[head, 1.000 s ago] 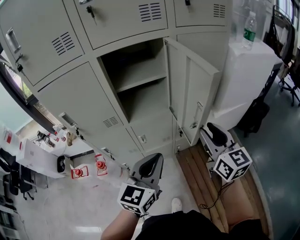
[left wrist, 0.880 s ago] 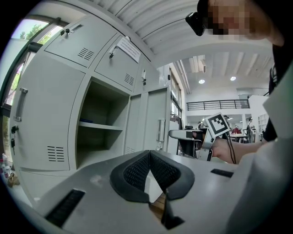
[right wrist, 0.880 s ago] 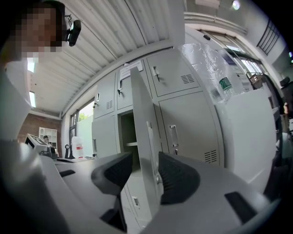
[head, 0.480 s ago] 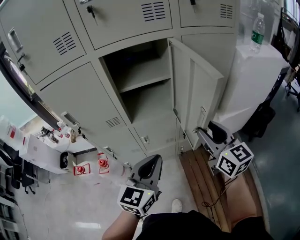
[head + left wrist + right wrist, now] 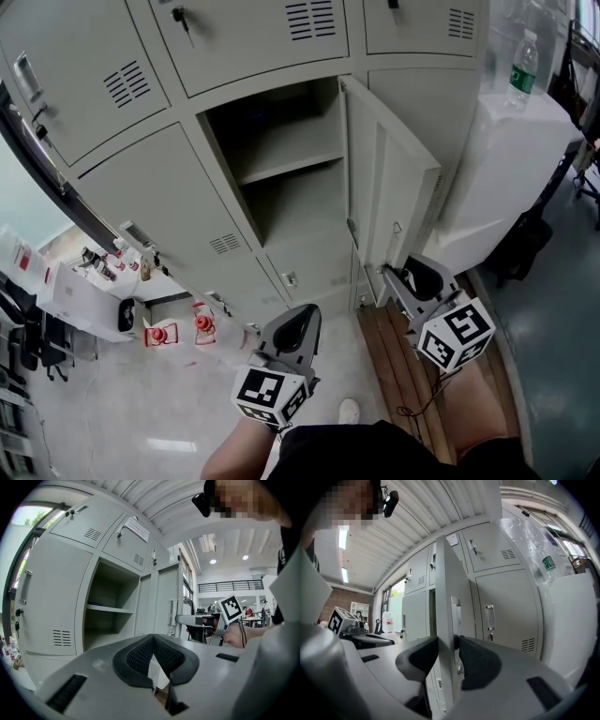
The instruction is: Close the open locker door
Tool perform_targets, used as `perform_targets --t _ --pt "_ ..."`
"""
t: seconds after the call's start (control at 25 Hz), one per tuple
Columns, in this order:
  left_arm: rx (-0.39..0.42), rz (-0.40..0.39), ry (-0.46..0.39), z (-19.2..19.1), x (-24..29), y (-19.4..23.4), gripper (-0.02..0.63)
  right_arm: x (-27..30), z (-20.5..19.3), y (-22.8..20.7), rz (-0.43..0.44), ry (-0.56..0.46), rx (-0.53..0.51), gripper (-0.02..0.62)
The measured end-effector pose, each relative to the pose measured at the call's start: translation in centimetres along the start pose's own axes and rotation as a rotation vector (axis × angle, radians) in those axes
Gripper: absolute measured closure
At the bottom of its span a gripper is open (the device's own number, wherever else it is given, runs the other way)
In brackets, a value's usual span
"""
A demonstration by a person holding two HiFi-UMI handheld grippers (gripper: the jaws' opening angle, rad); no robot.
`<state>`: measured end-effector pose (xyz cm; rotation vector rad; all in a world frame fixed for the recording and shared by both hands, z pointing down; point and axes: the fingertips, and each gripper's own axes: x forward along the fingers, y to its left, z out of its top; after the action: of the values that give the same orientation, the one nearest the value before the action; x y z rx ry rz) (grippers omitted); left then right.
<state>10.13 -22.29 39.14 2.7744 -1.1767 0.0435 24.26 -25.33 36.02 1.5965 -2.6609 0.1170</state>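
The open locker door (image 5: pixel 389 187) stands swung out to the right of its empty compartment (image 5: pixel 281 159), which has one shelf. My right gripper (image 5: pixel 389 274) is at the door's lower free edge. In the right gripper view the door edge (image 5: pixel 447 602) runs between the jaws, which are closing, and both pads look pressed on it at my right gripper (image 5: pixel 449 644). My left gripper (image 5: pixel 302 319) hangs lower, in front of the lockers, apart from the door. Its pads meet at my left gripper (image 5: pixel 153 637) with nothing between them.
A white cabinet (image 5: pixel 506 159) with a water bottle (image 5: pixel 523 61) on top stands right of the door. A wooden pallet (image 5: pixel 403 366) lies on the floor below it. Red items (image 5: pixel 159 333) and clutter sit at the lower left. Shut lockers surround the compartment.
My right gripper has moved left and up onto the door's lower edge. The door has swung slightly toward the lockers. The left gripper has barely moved.
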Motion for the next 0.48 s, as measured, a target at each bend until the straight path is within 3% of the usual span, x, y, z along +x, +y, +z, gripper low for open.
perform_targets --t 0.48 --pt "-0.003 0.050 -0.019 0.8 -1.5 0.7 0.590 3.0 -0.1 4.4 0.085 0.040 -0.049 0.400"
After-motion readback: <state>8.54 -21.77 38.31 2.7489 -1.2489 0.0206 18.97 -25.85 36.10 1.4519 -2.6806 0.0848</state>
